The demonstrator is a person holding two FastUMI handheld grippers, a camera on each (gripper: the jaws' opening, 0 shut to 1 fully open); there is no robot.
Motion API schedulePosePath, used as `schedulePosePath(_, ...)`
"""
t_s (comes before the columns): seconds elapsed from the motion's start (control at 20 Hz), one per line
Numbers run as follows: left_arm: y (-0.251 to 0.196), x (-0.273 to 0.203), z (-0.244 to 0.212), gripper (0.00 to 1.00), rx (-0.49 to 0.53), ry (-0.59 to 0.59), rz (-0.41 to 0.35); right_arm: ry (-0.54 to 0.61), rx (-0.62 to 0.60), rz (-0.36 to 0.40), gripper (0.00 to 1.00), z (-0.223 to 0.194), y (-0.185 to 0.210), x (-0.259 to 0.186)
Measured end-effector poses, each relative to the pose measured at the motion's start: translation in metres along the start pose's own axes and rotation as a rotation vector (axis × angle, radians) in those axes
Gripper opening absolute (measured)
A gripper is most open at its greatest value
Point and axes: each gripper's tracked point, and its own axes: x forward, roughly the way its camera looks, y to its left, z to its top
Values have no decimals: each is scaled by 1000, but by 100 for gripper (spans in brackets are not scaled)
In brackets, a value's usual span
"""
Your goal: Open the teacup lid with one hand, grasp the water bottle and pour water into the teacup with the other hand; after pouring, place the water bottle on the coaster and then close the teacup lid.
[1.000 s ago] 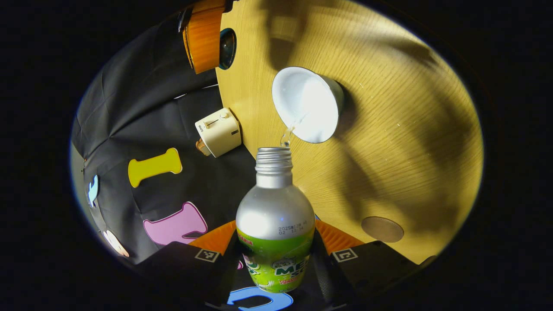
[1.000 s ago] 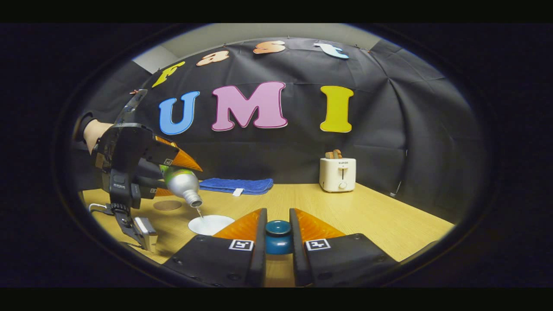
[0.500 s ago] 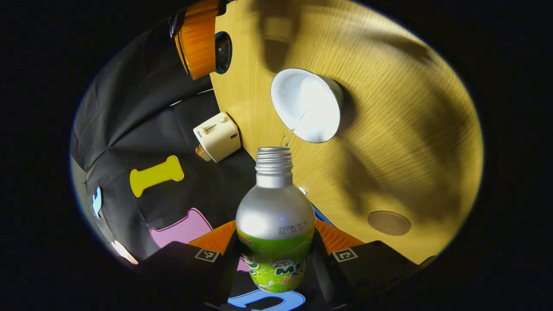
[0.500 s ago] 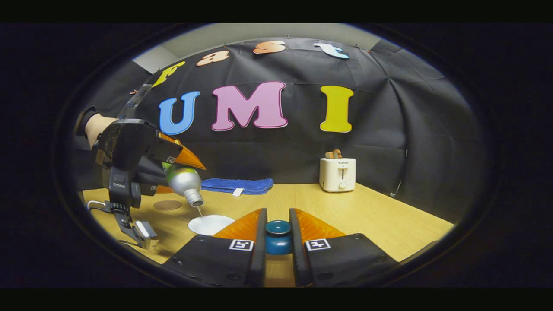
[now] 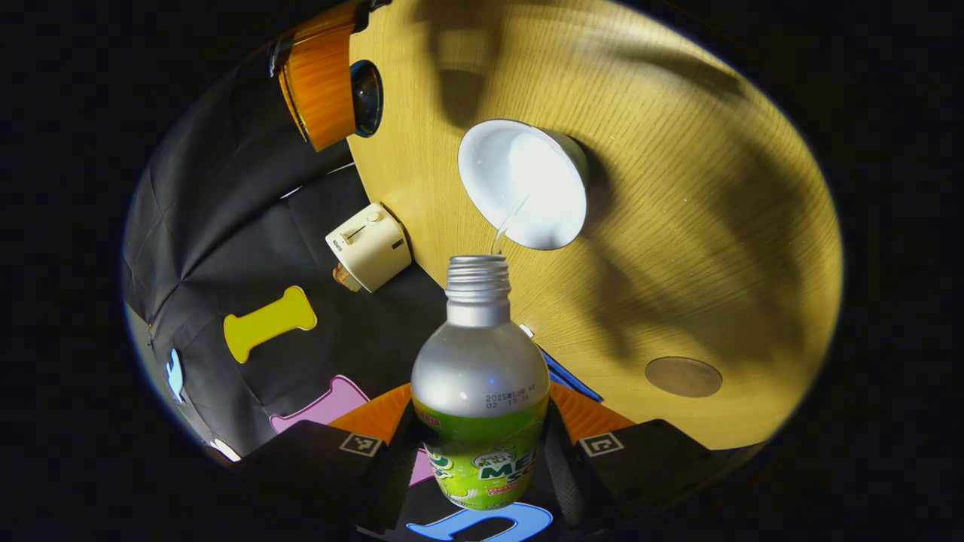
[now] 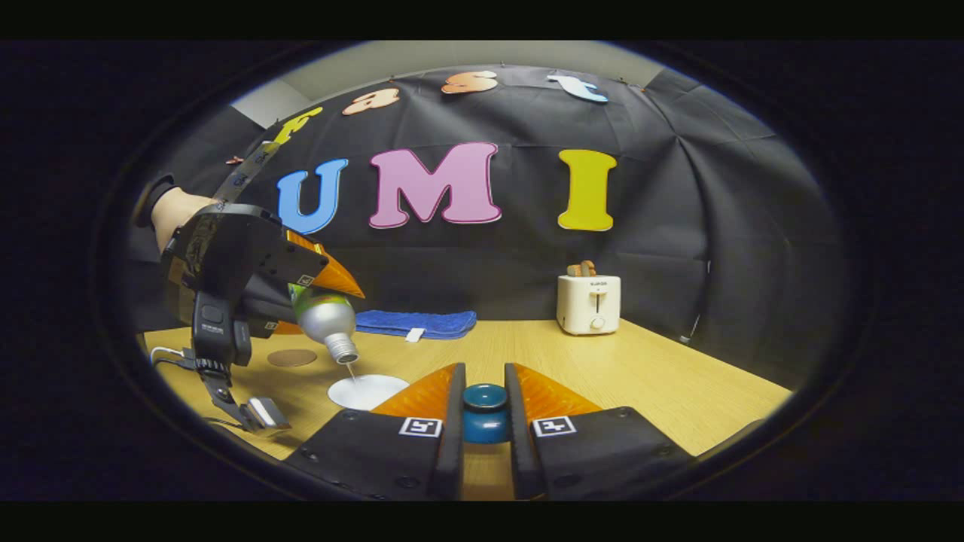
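Water poured from bottle (image 5: 480, 391) into teacup (image 5: 523, 184).

The tilted bottle is clamped by the left gripper (image 5: 482, 444) above the cup on the table (image 5: 678, 226) — the lid (image 6: 484, 414) is pinched by the right gripper (image 6: 483, 421).

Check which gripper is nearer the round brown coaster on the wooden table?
Left. The left gripper, tipping the silver bottle, hangs just in front of the round brown coaster; the right gripper, clamping the blue lid, sits farther off.

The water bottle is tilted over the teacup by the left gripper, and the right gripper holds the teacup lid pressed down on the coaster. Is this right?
Not quite. The right gripper view shows the right gripper holding the teacup lid in the air, far from the coaster. The rest is right.
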Motion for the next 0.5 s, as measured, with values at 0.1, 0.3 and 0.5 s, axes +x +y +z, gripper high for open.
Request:
schedulePosePath(0.1, 2, -1, 1, 80, 19, 1, 1, 0, 0, 0, 29, 0, 0, 0)
schedulePosePath(0.3, 5, 5, 2, 80, 56, 6, -11, 0, 0, 0, 29, 0, 0, 0)
schedulePosePath(0.5, 8, 2, 1, 80, 96, 5, -16, -1, 0, 0, 29, 0, 0, 1)
